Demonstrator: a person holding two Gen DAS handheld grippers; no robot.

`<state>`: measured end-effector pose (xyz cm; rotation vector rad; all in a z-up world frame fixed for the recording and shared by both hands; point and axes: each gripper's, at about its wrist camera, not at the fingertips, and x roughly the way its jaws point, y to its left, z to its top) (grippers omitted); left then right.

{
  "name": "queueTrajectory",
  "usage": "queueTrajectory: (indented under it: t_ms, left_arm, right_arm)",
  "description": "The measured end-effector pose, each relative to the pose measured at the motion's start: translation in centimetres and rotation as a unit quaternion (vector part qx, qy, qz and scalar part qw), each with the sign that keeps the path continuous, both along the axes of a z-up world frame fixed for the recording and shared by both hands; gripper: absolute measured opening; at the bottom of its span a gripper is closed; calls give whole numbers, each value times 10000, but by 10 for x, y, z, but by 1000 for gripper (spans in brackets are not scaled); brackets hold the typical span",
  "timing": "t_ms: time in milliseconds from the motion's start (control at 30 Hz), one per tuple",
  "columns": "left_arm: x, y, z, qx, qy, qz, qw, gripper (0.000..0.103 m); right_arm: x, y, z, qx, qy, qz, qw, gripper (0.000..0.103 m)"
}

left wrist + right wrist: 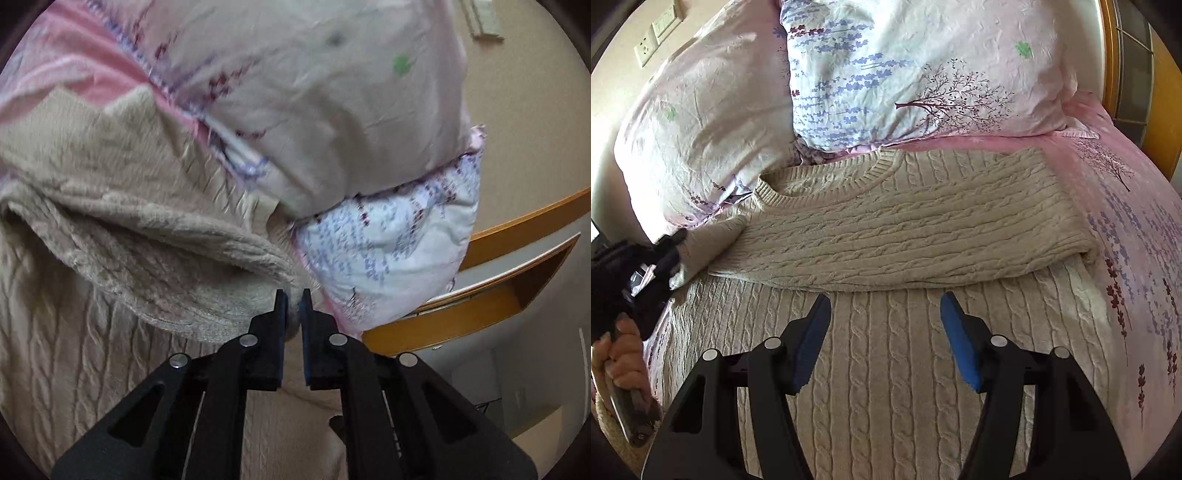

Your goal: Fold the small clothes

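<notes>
A cream cable-knit sweater (pixel 894 236) lies on the pink bed, collar toward the pillows, its right side folded in across the body. My left gripper (pixel 294 301) is shut on a fold of the sweater's left sleeve (pixel 155 236) and holds it lifted. In the right wrist view the left gripper (pixel 670 245) shows at the far left, at the sleeve end, held by a hand. My right gripper (pixel 885 308) is open and empty, hovering just above the sweater's lower body.
Two flower-print pillows (pixel 923 74) lie behind the collar, one (pixel 332 110) close behind the lifted sleeve. The pink sheet (pixel 1126 206) runs along the right. A wooden bed frame (pixel 524 229) and wall sockets (pixel 653 37) are beyond.
</notes>
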<state>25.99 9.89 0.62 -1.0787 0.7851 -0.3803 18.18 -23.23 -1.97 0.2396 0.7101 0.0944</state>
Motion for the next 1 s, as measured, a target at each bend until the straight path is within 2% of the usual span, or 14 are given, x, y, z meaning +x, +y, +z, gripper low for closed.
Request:
queueTrajectory:
  t_ms: [67, 133, 200, 300, 467, 500, 533, 600, 633, 667, 800, 900, 1000]
  left_arm:
    - [-1, -5, -18, -48, 291, -6, 9996, 11]
    - [-4, 0, -23, -86, 387, 58, 9992, 18]
    - [-10, 11, -19, 0, 383, 258, 9989, 35]
    - [-18, 40, -13, -19, 380, 608, 9974, 40]
    - [-27, 88, -14, -96, 579, 1245, 9905, 40]
    - [-29, 94, -16, -139, 623, 1340, 9889, 37]
    - [-29, 98, -16, -176, 656, 1401, 9878, 33]
    - [-30, 102, -16, -220, 661, 1446, 9870, 15]
    - [-29, 101, -14, -194, 617, 1445, 9874, 11]
    - [-27, 97, -9, -188, 526, 1406, 9885, 8]
    - [-14, 64, 18, -186, 8, 1031, 9945, 7]
    - [0, 22, 39, -135, -371, 569, 9976, 7]
    - [11, -28, 54, 85, -646, 33, 9979, 7]
  right_arm:
    - [-1, -3, 0, 0, 7, -28, 10000, 63]
    - [-1, -5, 0, 12, 6, -45, 10000, 63]
    - [0, -6, 0, 40, 9, -46, 10000, 63]
    - [0, -6, -1, 69, 22, -19, 10000, 63]
    - [0, -3, -3, 64, 48, 34, 10000, 63]
    - [0, -3, -3, 62, 51, 39, 10000, 63]
    - [0, -4, -4, 66, 53, 41, 10000, 63]
    - [-1, -6, -4, 95, 58, 34, 9999, 63]
    - [-1, -8, -4, 110, 60, 28, 9999, 63]
    - [-2, -9, -4, 123, 58, 8, 9999, 63]
    - [-4, -21, -2, 206, 3, -87, 9998, 63]
    - [-7, -34, 2, 273, -63, -204, 9994, 63]
    - [-10, -48, 4, 324, -130, -353, 9988, 63]
